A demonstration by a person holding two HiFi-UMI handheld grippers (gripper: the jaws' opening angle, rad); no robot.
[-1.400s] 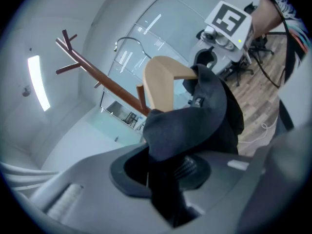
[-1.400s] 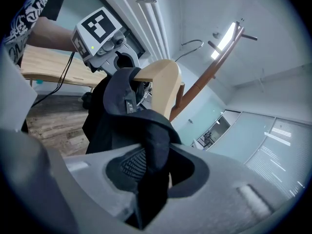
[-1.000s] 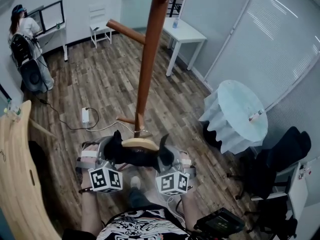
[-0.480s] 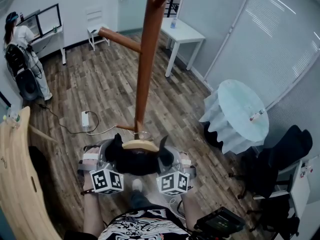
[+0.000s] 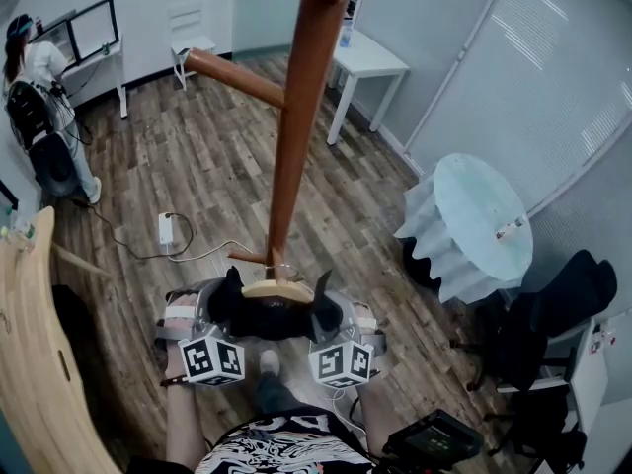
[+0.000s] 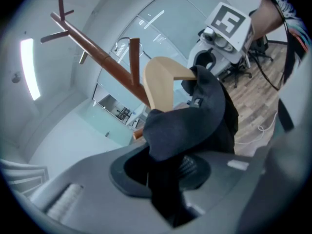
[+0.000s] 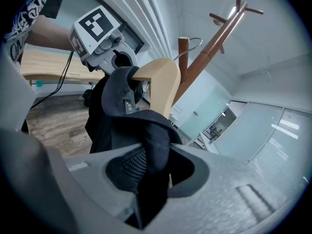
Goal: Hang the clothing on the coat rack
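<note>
A black garment (image 5: pixel 272 316) hangs on a pale wooden hanger (image 5: pixel 277 289), held up between both grippers just in front of the brown coat rack pole (image 5: pixel 294 126). A rack peg (image 5: pixel 232 75) juts out to the left, higher up. My left gripper (image 5: pixel 219 316) is shut on the garment's left shoulder, and black cloth (image 6: pixel 185 130) fills its jaws (image 6: pixel 168 172). My right gripper (image 5: pixel 331 316) is shut on the right shoulder, with cloth (image 7: pixel 131 111) bunched between its jaws (image 7: pixel 148 172). The hanger (image 6: pixel 163 82) and its wire hook (image 7: pixel 192 45) point toward the rack (image 7: pixel 214 33).
A round table with a pale cloth (image 5: pixel 474 215) stands to the right, with black office chairs (image 5: pixel 553 309) beyond it. A white desk (image 5: pixel 367 62) is at the back. A power strip with cable (image 5: pixel 166 228) lies on the floor. A wooden board (image 5: pixel 35 344) is at the left, and a person (image 5: pixel 39 87) stands far back left.
Both grippers have carried the hanger and garment slightly lower and nearer the pole. Both grips are unchanged.
</note>
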